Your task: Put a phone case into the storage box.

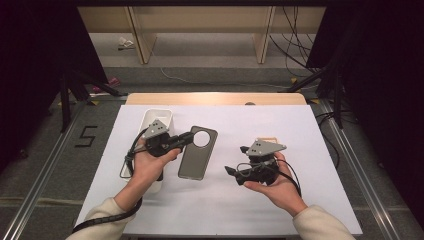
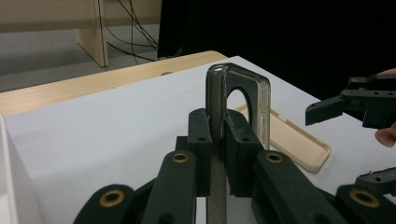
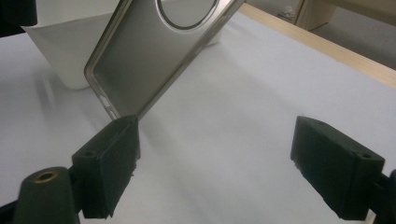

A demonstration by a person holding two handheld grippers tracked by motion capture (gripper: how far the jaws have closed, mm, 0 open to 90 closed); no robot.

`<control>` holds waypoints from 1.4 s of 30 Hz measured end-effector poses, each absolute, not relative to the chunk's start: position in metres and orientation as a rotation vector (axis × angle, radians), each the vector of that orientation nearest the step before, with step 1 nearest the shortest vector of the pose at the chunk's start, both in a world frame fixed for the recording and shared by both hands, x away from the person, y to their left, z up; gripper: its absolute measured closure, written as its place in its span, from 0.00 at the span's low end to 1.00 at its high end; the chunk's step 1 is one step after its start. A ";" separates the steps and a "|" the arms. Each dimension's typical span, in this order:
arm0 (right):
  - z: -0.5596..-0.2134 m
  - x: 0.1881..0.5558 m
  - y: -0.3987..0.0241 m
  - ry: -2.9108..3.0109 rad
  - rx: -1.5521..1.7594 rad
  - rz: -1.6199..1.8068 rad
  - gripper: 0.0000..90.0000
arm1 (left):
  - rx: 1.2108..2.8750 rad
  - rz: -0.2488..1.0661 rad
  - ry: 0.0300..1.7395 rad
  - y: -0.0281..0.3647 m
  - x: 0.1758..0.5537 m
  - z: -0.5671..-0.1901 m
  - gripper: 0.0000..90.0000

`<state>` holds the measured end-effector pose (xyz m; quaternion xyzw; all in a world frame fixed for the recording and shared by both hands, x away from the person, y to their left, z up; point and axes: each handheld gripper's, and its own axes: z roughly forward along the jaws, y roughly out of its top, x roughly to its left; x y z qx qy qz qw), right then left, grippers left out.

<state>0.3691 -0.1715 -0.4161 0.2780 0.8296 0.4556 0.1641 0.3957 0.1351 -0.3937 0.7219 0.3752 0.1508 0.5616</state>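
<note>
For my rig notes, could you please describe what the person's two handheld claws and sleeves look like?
Both the left claw and the right claw are black, built of jointed links with brass-coloured pivot rings and blocky jaw pads. Each carries a grey three-cornered plate on top and trails a black cable. The person wears cream-coloured long sleeves.

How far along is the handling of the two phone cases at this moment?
Done: the left gripper is shut on the grey phone case, gripping its edge. In hand: the case is lifted and tilted over the white table cover, beside the white bin. Left: the right gripper stands open and empty, and the beige phone case lies untouched on the table.
</note>
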 end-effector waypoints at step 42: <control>-0.420 0.369 -0.185 2.321 0.896 1.392 0.18 | 1.635 0.415 0.835 0.182 0.410 -0.359 0.91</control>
